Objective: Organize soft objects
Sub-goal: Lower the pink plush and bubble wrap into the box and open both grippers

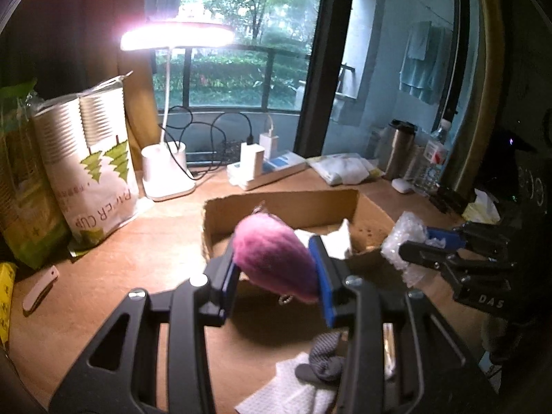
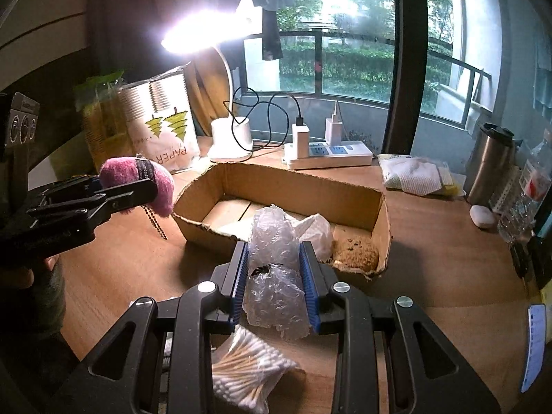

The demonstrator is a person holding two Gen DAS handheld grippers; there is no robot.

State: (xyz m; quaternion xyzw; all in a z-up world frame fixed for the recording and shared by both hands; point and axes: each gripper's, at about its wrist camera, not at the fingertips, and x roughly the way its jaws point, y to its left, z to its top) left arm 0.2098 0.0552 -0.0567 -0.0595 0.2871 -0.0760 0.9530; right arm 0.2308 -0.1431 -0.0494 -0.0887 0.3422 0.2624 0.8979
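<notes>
- A paper cup bag (image 2: 162, 131) is standing at the far left of the wooden table (image 2: 441, 269), with a lit desk lamp (image 2: 229, 138) glowing just beside it.
- The left tongs (image 1: 276, 269) are clamping a pink plush toy (image 1: 276, 262) between their blue pads and holding it in the air above the near left corner of the cardboard box (image 2: 286, 186); a bead chain is dangling under the toy.
- The open box is sitting mid-table, holding a crumpled white tissue (image 2: 314, 227) and some brown crumbs.
- The right tongs (image 2: 274, 279) are squeezing a wad of bubble wrap (image 2: 274, 269) just above the box's near wall.
- A pack of cotton swabs (image 2: 248, 369) is lying on the table beneath the right tongs.
- A power strip (image 2: 331, 155) is resting behind the box, and a steel tumbler (image 2: 490, 165) is standing far right.
</notes>
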